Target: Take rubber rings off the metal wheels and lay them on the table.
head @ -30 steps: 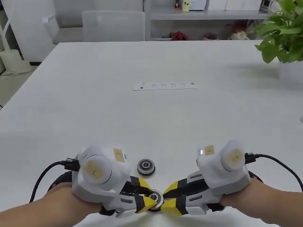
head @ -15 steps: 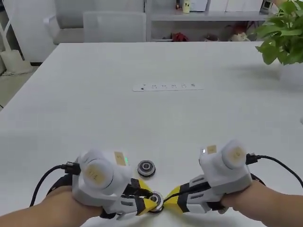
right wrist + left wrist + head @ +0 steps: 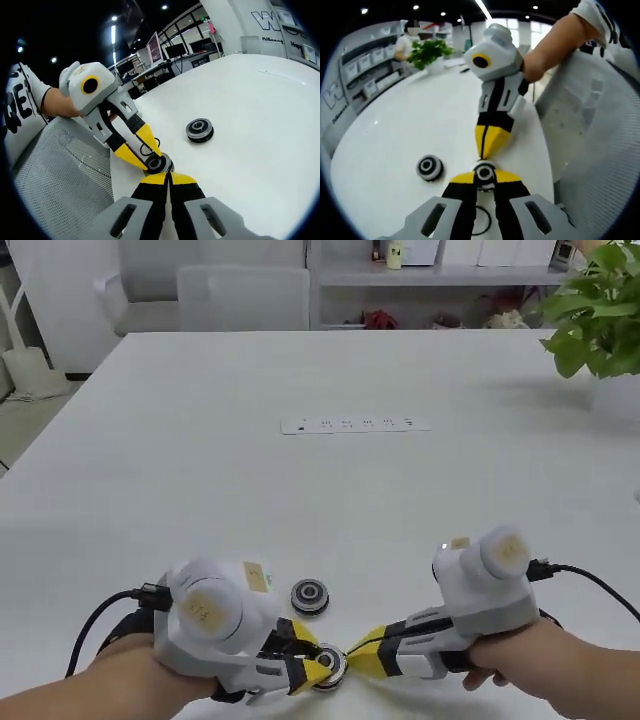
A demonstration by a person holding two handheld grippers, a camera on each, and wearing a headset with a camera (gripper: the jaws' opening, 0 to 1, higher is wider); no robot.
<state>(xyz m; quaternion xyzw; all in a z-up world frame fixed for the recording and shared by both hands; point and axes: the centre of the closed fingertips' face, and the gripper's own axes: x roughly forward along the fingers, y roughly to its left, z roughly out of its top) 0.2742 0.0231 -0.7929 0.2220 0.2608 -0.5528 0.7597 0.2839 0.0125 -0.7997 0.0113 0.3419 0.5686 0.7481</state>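
Our left gripper [image 3: 485, 177] is narrowed onto a small metal wheel [image 3: 484, 172], with one yellow jaw tip on either side of it. It holds the wheel low over the near edge of the counter [image 3: 300, 500]. We cannot tell whether the wheel rests on the surface or sits just clear of it.

Our right gripper [image 3: 170, 178] comes at the wheel head-on from the opposite side. Its jaws are pressed together into a single yellow point, and that point touches the rim of the held wheel. We cannot tell whether any rubber is caught between those jaws.

A second wheel [image 3: 309, 596] lies flat on the counter, apart from the held one and just beyond the left gripper's tips. In the left gripper view it sits left of the jaws. In the right gripper view it is ahead and to the right. It has a dark band around its rim.

Under the left gripper's body, behind its tips, a thin black loop [image 3: 481, 220] lies on the counter. We cannot tell whether it is a rubber ring or a bit of cable.

Well ahead of both grippers lies a white power strip [image 3: 355, 425]. A leafy plant [image 3: 598, 305] stands far ahead, off to the right gripper's side, and a chair [image 3: 243, 295] stands past the far edge.
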